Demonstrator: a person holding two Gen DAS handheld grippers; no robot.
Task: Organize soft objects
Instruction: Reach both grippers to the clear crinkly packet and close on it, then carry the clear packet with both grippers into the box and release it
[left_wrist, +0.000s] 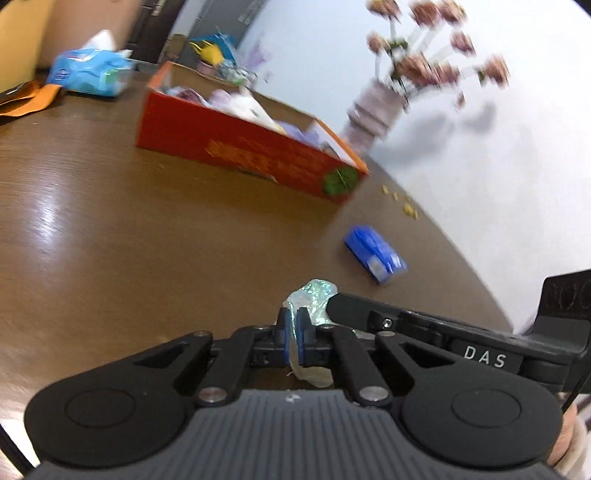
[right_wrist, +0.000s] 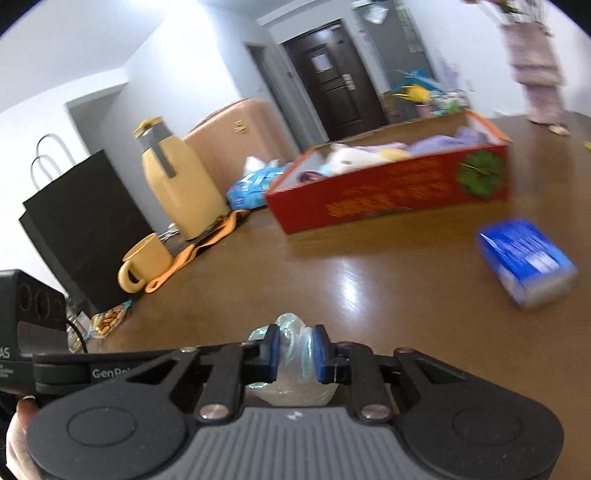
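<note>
My left gripper (left_wrist: 293, 338) is shut on a thin fold of a clear, shimmery plastic bag (left_wrist: 314, 297), and my right gripper (right_wrist: 295, 350) is shut on a thicker bunch of the same plastic bag (right_wrist: 291, 332). The right gripper's black finger crosses the left wrist view from the right, touching the bag. A red cardboard box (left_wrist: 236, 147) (right_wrist: 388, 195) holding soft plush toys and cloths stands further back on the brown table (left_wrist: 110, 221). A blue tissue pack (left_wrist: 375, 254) (right_wrist: 524, 262) lies on the table between box and grippers.
A yellow thermos jug (right_wrist: 177, 184), a yellow mug (right_wrist: 144, 262), a black paper bag (right_wrist: 81, 221), an orange cloth (right_wrist: 199, 247) and a snack packet (right_wrist: 107, 321) crowd the table's left side. A light blue wipes pack (left_wrist: 88, 72) lies behind the box. A vase of pink flowers (left_wrist: 373, 107) stands by the wall.
</note>
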